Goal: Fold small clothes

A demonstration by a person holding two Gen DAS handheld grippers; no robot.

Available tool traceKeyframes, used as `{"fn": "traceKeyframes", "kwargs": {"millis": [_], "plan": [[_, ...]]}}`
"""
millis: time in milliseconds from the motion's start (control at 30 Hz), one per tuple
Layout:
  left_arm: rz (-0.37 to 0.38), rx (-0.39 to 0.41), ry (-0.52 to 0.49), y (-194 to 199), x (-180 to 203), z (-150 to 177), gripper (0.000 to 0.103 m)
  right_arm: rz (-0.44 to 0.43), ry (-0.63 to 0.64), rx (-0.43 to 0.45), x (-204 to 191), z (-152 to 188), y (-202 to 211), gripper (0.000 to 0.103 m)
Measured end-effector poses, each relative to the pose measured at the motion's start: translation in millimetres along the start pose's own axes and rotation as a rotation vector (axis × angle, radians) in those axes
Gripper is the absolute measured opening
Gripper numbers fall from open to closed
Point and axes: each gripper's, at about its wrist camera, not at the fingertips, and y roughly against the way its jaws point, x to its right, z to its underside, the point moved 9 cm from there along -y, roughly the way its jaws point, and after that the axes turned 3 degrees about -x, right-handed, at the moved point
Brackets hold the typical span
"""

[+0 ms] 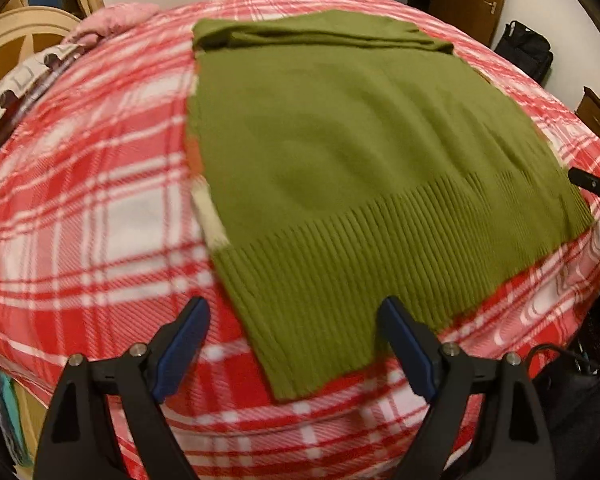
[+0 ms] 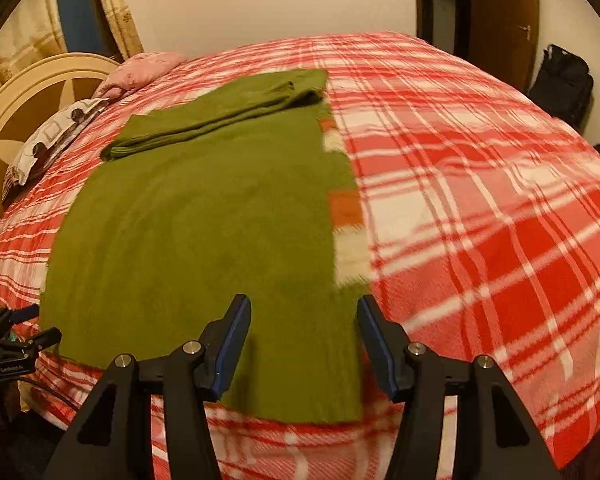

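An olive green sweater (image 1: 340,152) lies flat on the red and white plaid blanket (image 1: 92,200), its sleeves folded across the far end. The ribbed hem (image 1: 340,280) faces me. An orange and cream strip shows along its side edge (image 2: 346,208). My left gripper (image 1: 294,314) hovers open over the near left hem corner, nothing pressed between its fingers. My right gripper (image 2: 303,310) is also open, above the sweater's (image 2: 204,220) near right corner. The right gripper's tip (image 1: 592,186) shows at the edge of the left wrist view. The left gripper (image 2: 28,340) appears at the far left of the right wrist view.
The blanket (image 2: 480,200) covers a bed. A pink pillow (image 2: 140,68) and a patterned pillow (image 2: 52,136) lie by the cream headboard (image 2: 28,92). A black bag (image 2: 560,80) stands on the floor by a brown door (image 2: 504,12). Cables hang off the bed's near edge.
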Motion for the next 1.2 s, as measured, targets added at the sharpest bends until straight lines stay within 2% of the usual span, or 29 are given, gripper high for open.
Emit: {"fn": "traceKeyframes", "kwargs": {"millis": [100, 233, 400, 533, 600, 633, 700, 767, 833, 1033, 1067, 1167, 1200], "plan": [[0.007, 0.009, -0.006, 2, 5, 1, 0.09, 0.006, -0.029, -0.007, 13, 7, 1, 0.057], [0.035, 0.027, 0.037, 4, 1, -2, 0.09, -0.012, -0.054, -0.003, 24, 12, 7, 0.057], [0.076, 0.051, 0.068, 6, 0, -7, 0.088, -0.034, -0.057, -0.002, 21, 14, 9, 0.057], [0.087, 0.054, 0.062, 3, 2, -7, 0.088, -0.111, -0.052, -0.034, 10, 21, 4, 0.057], [0.086, 0.057, 0.058, 3, 2, -7, 0.083, -0.104, -0.04, -0.045, 8, 24, 2, 0.056], [0.084, 0.059, 0.055, 3, 3, -8, 0.081, -0.1, -0.033, -0.048, 7, 25, 3, 0.054], [0.092, 0.067, 0.048, 6, 4, -7, 0.068, -0.11, -0.032, -0.055, 5, 27, 2, 0.032], [0.097, 0.071, 0.044, 8, 4, -7, 0.061, -0.132, -0.032, -0.075, 2, 30, 0, 0.022], [0.109, 0.069, 0.048, 8, 4, -7, 0.058, -0.13, -0.016, -0.076, 0, 32, -1, 0.02], [0.151, 0.061, 0.071, 7, 3, -7, 0.058, -0.162, -0.034, -0.083, -1, 33, -4, 0.02], [0.154, 0.061, 0.073, 7, 2, -6, 0.055, -0.166, -0.038, -0.082, -1, 33, -4, 0.02], [0.167, 0.059, 0.084, 9, -3, -7, 0.017, -0.169, -0.03, -0.07, 0, 32, -3, 0.013], [0.186, 0.056, 0.097, 10, -4, -6, 0.016, -0.184, -0.034, -0.062, -2, 31, -1, 0.011]]}}
